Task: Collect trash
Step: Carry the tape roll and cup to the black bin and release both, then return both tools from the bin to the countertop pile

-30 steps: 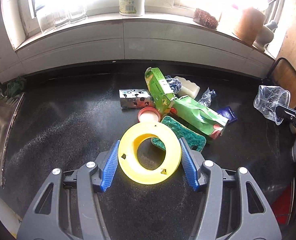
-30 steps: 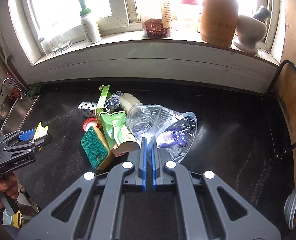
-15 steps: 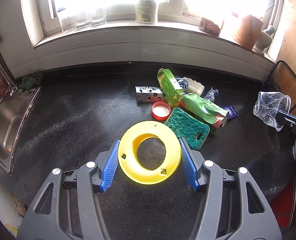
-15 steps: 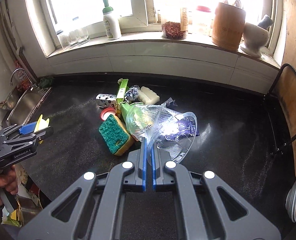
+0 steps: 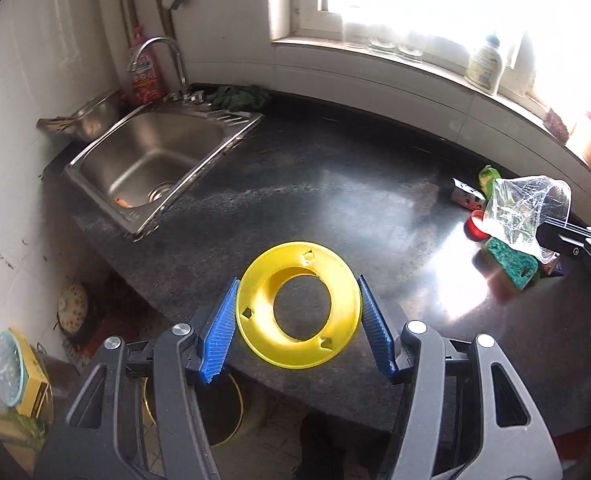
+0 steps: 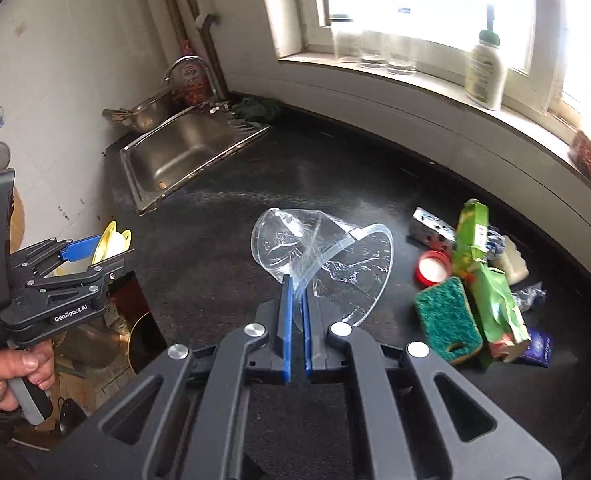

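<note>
Over counter: L gripper (image 5: 297,322) clamps yellow ring (image 5: 298,305); R gripper (image 6: 296,296) pinches crumpled clear cup (image 6: 319,256).

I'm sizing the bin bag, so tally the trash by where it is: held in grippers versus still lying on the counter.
Held in grippers: 2, the yellow ring and the clear plastic cup.
Still on the counter: at least 7, among them the green sponge, red lid, green carton and spotted box.
Total: at least 9.

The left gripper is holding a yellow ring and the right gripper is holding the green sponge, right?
Not quite. The left gripper does hold the yellow ring, but the right gripper is shut on a crumpled clear plastic cup. The right wrist view shows the green sponge lying on the counter.
</note>
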